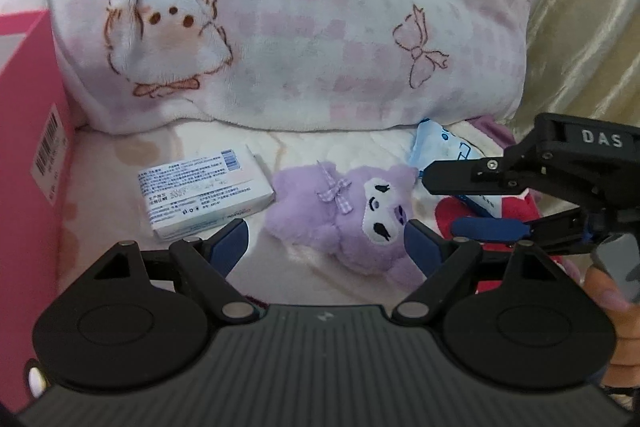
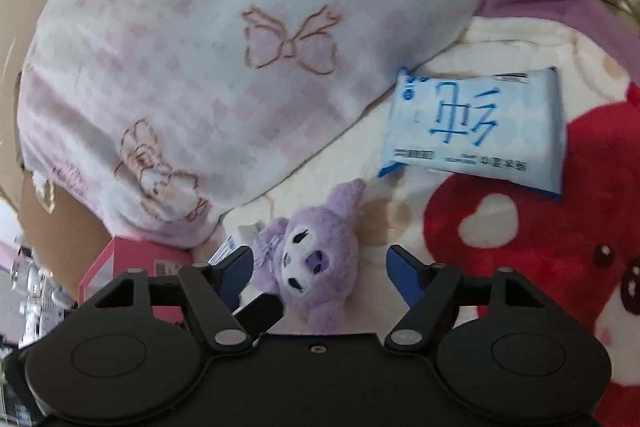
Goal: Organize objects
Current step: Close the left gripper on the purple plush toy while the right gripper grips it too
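Evidently a pick-up is starting: both the left hand-held gripper (image 1: pixel 326 241) and right hand-held gripper (image 2: pixel 320 267) gape wide, empty, around the purple plush toy (image 1: pixel 352 215). Next, I'd judge, one must close on it; the pink box (image 1: pixel 28 155) waits at nine o'clock.

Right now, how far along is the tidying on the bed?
Nothing looks put away yet. The purple plush, white box and blue-white packet all lie loose on the blanket beside the pink box. In hand: nothing; the left gripper and right gripper are open around the plush. All three items remain.
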